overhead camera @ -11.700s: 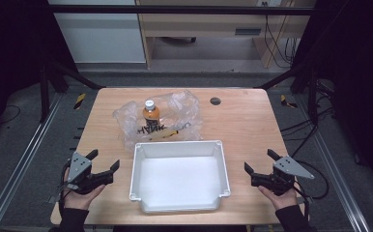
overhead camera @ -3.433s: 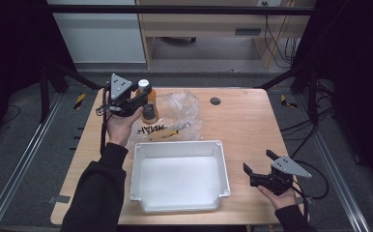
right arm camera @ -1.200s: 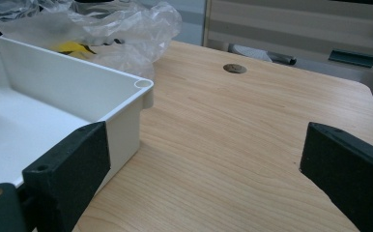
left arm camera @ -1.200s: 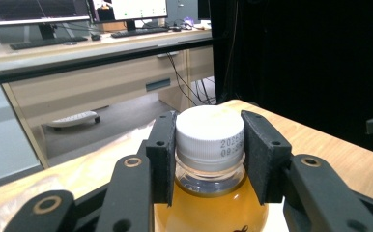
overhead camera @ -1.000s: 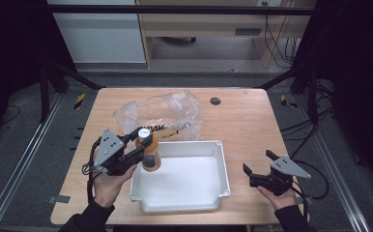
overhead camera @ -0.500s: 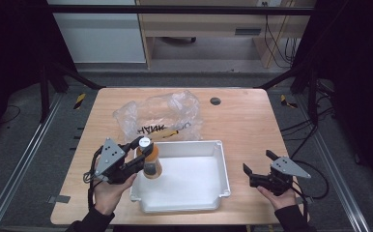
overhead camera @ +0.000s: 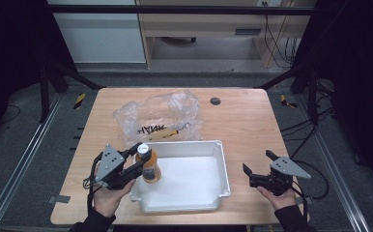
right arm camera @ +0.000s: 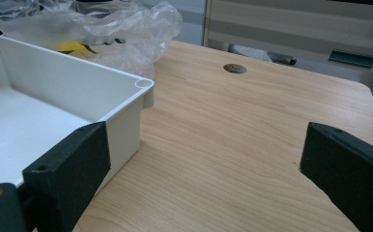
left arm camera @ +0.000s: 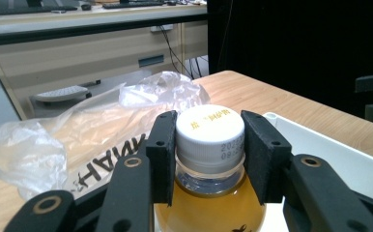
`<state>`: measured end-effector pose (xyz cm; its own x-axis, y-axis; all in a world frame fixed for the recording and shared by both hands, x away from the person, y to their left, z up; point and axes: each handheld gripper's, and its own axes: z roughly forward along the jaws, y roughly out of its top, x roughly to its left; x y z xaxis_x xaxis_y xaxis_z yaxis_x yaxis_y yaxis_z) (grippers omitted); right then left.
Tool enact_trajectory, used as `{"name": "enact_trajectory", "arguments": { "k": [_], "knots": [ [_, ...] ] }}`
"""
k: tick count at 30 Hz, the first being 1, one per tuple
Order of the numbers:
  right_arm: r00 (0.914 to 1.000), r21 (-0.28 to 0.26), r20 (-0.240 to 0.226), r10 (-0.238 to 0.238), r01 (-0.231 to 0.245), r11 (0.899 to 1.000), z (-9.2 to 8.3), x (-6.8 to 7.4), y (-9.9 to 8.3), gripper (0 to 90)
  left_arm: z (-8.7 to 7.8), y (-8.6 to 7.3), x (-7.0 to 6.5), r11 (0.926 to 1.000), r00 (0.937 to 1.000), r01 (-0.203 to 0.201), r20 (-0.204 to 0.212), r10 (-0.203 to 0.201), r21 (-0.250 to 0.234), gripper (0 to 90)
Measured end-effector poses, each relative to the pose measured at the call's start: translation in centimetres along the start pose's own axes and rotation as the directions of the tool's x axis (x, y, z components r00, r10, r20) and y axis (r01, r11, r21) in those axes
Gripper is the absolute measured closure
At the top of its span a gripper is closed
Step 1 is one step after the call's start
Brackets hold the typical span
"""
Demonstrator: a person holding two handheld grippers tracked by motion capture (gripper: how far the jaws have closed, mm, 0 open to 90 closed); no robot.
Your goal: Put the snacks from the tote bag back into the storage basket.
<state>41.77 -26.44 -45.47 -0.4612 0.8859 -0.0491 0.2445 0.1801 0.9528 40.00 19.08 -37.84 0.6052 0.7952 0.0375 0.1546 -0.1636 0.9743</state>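
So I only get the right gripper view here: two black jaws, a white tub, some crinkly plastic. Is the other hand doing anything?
Observer: Yes. The left gripper is shut on the white cap of an orange drink bottle.
Operator: Where is that bottle?
Observer: Over the left end of the white tub, just inside its rim.
Operator: Any writing on the crinkly plastic?
Observer: The clear plastic bag has black letters, upside down in the high view.
Operator: And my gripper?
Observer: The right gripper is open, right of the tub.
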Motion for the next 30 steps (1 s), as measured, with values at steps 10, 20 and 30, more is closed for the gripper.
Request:
{"name": "enact_trajectory", "arguments": {
  "k": [10,20,30],
  "knots": [
    [1.0000,0.000,-0.001,-0.002,0.002,1.000,0.0,0.0,0.0,4.0,0.3,-1.2,0.3,0.9994,0.9999,0.007,-0.009,-0.007,0.033,59.0],
    [1.0000,0.001,-0.003,-0.001,0.001,1.000,0.0,0.0,0.0,4.0,0.9,-2.0,0.7,0.9982,0.9997,0.006,-0.025,-0.005,0.060,59.0],
    [1.0000,0.002,-0.003,-0.004,0.004,1.000,0.0,0.0,0.0,4.0,1.3,-2.4,1.1,0.9973,0.9993,0.005,-0.036,-0.002,0.073,59.0]
  ]
}}
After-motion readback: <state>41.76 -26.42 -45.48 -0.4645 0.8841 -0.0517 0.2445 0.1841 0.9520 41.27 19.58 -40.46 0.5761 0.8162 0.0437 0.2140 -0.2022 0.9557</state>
